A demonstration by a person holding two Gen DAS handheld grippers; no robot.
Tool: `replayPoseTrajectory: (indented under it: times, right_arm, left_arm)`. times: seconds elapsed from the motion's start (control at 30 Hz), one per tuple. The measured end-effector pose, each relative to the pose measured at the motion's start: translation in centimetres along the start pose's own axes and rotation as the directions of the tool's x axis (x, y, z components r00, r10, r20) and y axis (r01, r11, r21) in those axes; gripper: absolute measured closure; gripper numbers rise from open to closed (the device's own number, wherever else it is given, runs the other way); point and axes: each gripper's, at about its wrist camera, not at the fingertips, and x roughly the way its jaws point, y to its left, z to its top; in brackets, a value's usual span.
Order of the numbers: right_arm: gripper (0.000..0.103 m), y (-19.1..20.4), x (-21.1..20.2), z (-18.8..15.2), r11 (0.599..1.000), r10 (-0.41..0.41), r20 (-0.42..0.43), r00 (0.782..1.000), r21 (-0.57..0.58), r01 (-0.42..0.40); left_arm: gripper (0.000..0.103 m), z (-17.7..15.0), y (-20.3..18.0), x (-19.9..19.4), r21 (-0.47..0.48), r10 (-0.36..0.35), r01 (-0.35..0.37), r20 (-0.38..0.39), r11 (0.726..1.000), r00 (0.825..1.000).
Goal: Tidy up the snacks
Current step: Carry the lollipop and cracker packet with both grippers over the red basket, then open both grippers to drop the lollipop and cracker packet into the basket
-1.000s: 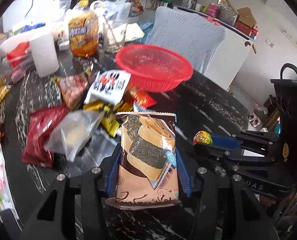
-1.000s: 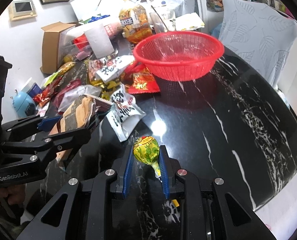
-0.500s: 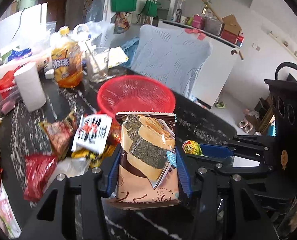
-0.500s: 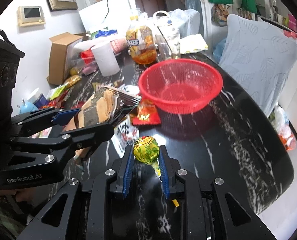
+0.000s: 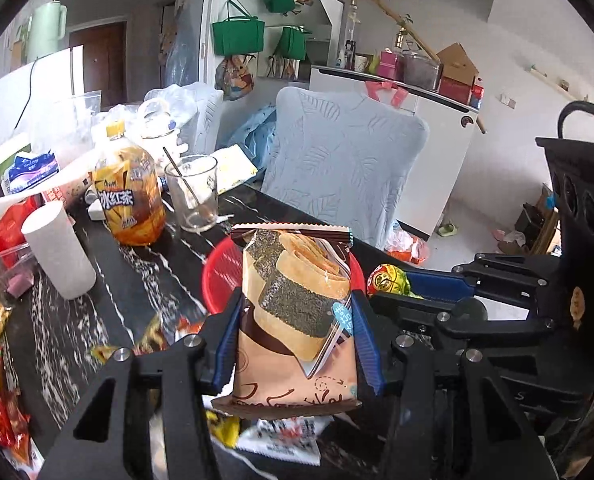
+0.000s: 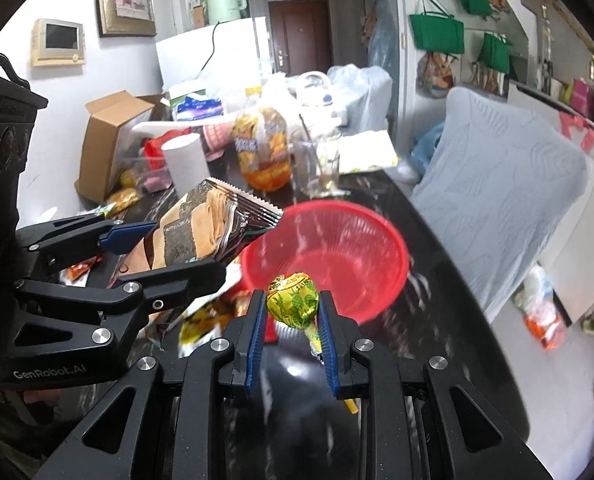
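Black marble with white veins forms the desk (image 6: 449, 256), and a round red plastic mesh basket (image 6: 361, 248) is taken as the landmark on it. Above the basket's near rim, a brown foil snack packet printed with seaweed rolls (image 5: 297, 312) is held upright, clamped at its lower half by the left claw (image 5: 295, 344). Just right of the packet, near the basket's rim, a lollipop in a yellow-green crinkled wrapper (image 6: 293, 300) is pinched at its head by the right claw (image 6: 293, 344), its yellow stick trailing back between the pads.

The packet is judged light, puffy and slippery; its contents are probably brittle, so a gentle squeeze across the flat faces is advised, not the crimped seams. The lollipop is judged small, hard and prone to twisting; its round head is the surer hold. Left of the basket, loose wrappers (image 5: 145, 340) are scattered, with a white paper cup (image 5: 59, 250) and an orange iced-tea bottle (image 5: 129, 200) behind.
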Motion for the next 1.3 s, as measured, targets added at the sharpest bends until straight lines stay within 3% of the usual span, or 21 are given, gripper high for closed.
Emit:
replayPoseTrajectory:
  times: [0.3, 0.63, 1.1, 1.2, 1.27, 1.3]
  right_arm:
    - [0.078, -2.6, 2.9, 3.2, 1.000, -0.012, 0.022, 1.000, -0.010, 0.012]
    - [0.078, -5.2, 7.5, 5.3, 1.000, -0.016, 0.003, 1.000, -0.011, 0.016]
    - [0.078, -6.7, 11.7, 5.0, 1.000, 0.007, -0.047, 0.999, 0.021, -0.007]
    - [0.071, -6.7, 11.9, 5.0, 1.000, -0.018, -0.056, 0.998, 0.019, 0.019]
    - [0.069, -6.8, 11.7, 4.8, 0.999, -0.022, -0.059, 0.998, 0.024, 0.023]
    - [0.067, -6.9, 11.7, 4.8, 0.999, -0.024, -0.060, 0.998, 0.026, 0.025]
  left_arm:
    - [0.053, 3.3, 1.6, 4.2, -0.016, -0.011, 0.011, -0.021, 1.000, 1.000]
    - [0.053, 4.5, 2.7, 8.7, 0.000, 0.079, -0.080, -0.063, 0.997, 0.995]
    - [0.052, 3.7, 4.4, 12.8, -0.008, 0.164, -0.167, -0.166, 0.986, 0.972]
    - [0.052, 3.7, 4.7, 13.3, -0.013, 0.185, -0.191, -0.192, 0.981, 0.964]
    - [0.049, 3.5, 4.7, 13.4, -0.014, 0.196, -0.204, -0.206, 0.979, 0.959]
    - [0.042, 3.5, 4.7, 13.4, -0.015, 0.205, -0.213, -0.211, 0.977, 0.956]
